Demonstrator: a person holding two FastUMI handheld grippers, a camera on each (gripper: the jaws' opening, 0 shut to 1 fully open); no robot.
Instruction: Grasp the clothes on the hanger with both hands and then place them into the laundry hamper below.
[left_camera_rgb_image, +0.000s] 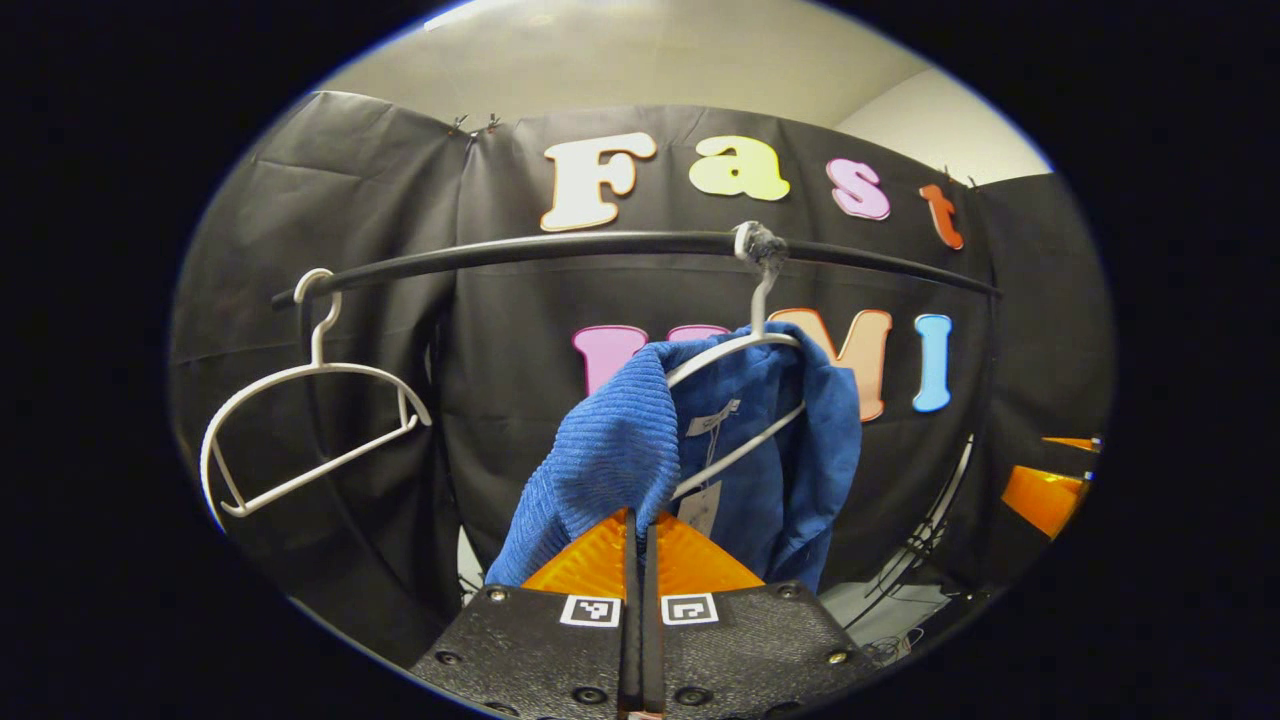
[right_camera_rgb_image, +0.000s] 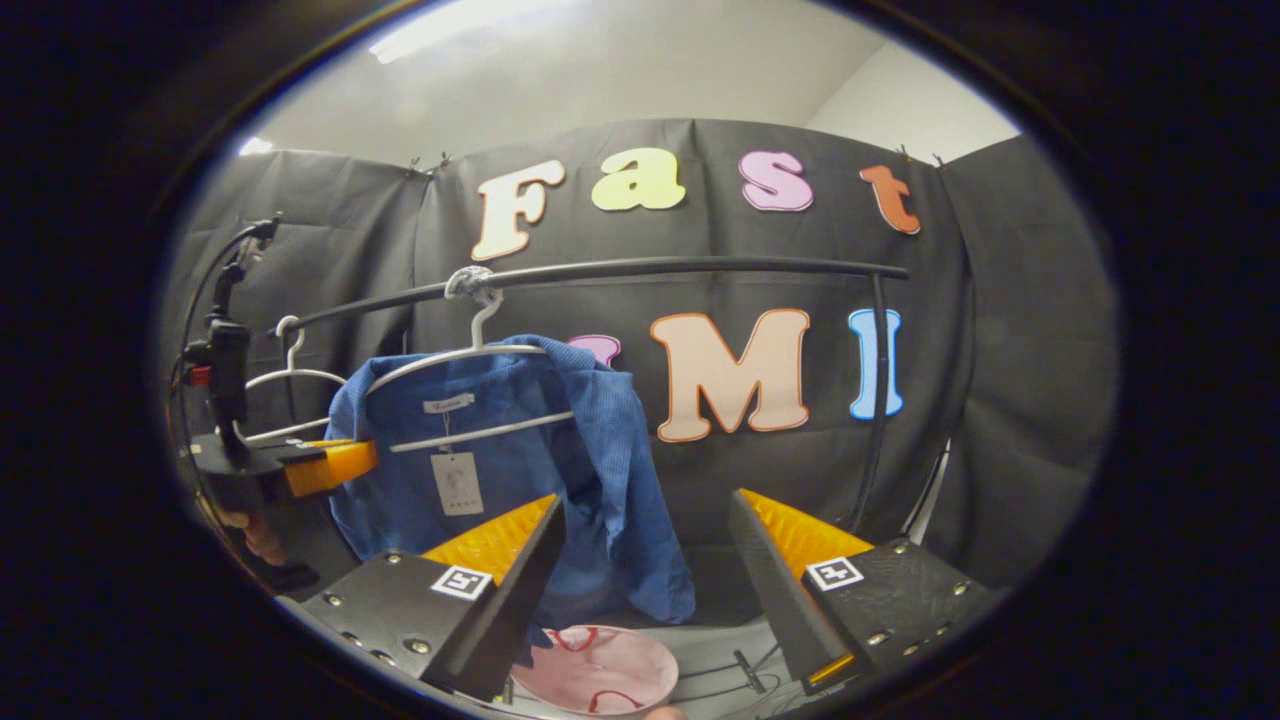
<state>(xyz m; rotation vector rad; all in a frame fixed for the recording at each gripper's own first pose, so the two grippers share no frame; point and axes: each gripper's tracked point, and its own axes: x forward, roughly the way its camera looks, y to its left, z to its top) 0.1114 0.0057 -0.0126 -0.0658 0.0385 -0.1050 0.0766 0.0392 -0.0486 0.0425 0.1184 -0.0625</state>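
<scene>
left gripper (left_camera_rgb_image: 640, 530) nearer, fingers pressed together on the blue jacket's (left_camera_rgb_image: 610, 450) hanging shoulder; right gripper (right_camera_rgb_image: 645, 540) spread, jacket up-left.

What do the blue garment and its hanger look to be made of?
The blue garment looks like soft ribbed fabric, perhaps corduroy or knit: fine lines run down it and it drapes in folds. Its hanger looks like smooth, pale plastic or coated wire; which one is unclear.

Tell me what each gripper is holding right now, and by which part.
The left gripper is shut on the blue garment, pinching the shoulder fold pulled off the white hanger. The right gripper is open, holding nothing.
</scene>
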